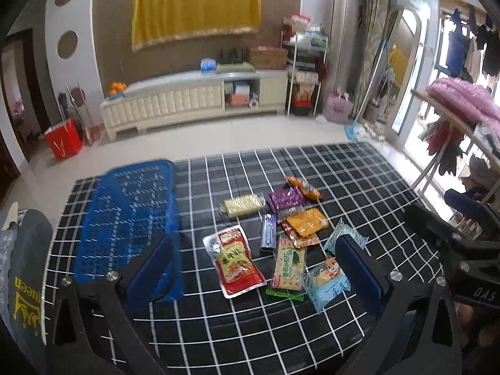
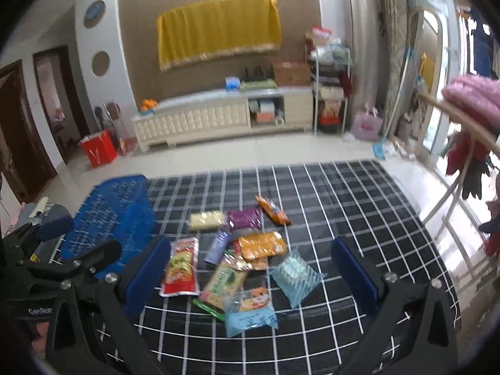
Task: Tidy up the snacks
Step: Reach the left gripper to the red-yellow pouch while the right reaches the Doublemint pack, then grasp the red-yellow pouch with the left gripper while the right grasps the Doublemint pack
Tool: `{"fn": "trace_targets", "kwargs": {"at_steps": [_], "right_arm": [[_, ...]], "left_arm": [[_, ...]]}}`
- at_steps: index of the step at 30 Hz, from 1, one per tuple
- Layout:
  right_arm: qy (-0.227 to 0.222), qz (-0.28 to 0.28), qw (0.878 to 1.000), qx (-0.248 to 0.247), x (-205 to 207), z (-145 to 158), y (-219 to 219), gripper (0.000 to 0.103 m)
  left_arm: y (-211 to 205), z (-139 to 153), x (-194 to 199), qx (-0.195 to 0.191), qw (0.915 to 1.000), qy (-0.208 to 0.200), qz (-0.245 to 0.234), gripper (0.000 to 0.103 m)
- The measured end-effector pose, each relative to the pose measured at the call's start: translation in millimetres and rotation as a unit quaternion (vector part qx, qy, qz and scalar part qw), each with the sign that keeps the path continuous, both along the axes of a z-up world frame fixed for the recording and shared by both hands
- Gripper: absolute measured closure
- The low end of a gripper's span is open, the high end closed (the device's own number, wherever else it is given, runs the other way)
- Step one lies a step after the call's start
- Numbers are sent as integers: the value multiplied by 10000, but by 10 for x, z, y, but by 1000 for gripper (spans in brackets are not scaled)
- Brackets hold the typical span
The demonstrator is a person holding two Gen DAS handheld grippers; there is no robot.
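Several snack packets lie in a loose pile on a black checked tablecloth (image 1: 343, 181): a red packet (image 1: 234, 262), a green cracker pack (image 1: 289, 264), a light blue packet (image 1: 328, 278), an orange packet (image 1: 306, 221), a purple one (image 1: 286, 198) and a pale yellow one (image 1: 243, 205). A blue plastic basket (image 1: 131, 218) stands to their left, also seen in the right wrist view (image 2: 109, 215). My left gripper (image 1: 254, 268) is open and empty above the pile. My right gripper (image 2: 250, 278) is open and empty above the same pile (image 2: 243, 250).
A grey cushion (image 1: 25, 265) lies past the table's left edge. A white TV cabinet (image 1: 193, 100), a red bag (image 1: 64, 139) and a metal shelf rack (image 1: 304, 75) stand across the tiled floor. A clothes rack with a pink quilt (image 1: 462, 100) stands at the right.
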State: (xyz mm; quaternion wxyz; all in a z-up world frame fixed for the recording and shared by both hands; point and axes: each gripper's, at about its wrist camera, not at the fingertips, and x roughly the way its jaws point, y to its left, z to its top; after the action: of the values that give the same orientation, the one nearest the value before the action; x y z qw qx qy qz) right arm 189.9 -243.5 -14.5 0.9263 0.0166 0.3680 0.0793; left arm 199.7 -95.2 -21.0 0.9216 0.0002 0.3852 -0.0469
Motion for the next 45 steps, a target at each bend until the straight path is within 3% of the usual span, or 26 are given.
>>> {"fn": "trace_targets", "kwargs": {"at_steps": [4, 8, 11, 18, 29, 33, 36, 38, 41, 45], "right_arm": [[330, -69, 9991, -259, 260, -272, -13, 0], [754, 23, 9971, -105, 488, -583, -26, 0], [997, 87, 9949, -125, 612, -800, 2, 0], [1405, 147, 9898, -182, 825, -1208, 6, 0], [1446, 226, 9891, -187, 883, -1342, -36, 0], [1449, 262, 9889, -190, 870, -1338, -6, 0], [1484, 287, 9884, -181, 860, -1353, 15, 0], [1506, 297, 9880, -180, 848, -1363, 30, 0], [1548, 330, 9873, -150, 842, -1366, 54, 0], [1567, 339, 9869, -199, 830, -1350, 92, 0]], "left_arm": [[-46, -284, 306, -46, 9993, 375, -19, 0], [-61, -584, 555, -58, 9975, 698, 49, 3], [-57, -863, 735, -10, 9948, 1015, 123, 9], [7, -1500, 1075, -47, 9848, 1715, 266, 11], [166, -2101, 1302, 382, 9709, 2296, 570, 11], [261, -2267, 1358, 315, 9650, 2520, 658, 11], [278, -2327, 1401, 167, 9641, 2552, 708, 19], [276, -2327, 1363, 157, 9663, 2466, 719, 39], [211, -2304, 1314, 167, 9674, 2445, 643, 56], [111, -2194, 1259, 211, 9687, 2421, 504, 67]]}}
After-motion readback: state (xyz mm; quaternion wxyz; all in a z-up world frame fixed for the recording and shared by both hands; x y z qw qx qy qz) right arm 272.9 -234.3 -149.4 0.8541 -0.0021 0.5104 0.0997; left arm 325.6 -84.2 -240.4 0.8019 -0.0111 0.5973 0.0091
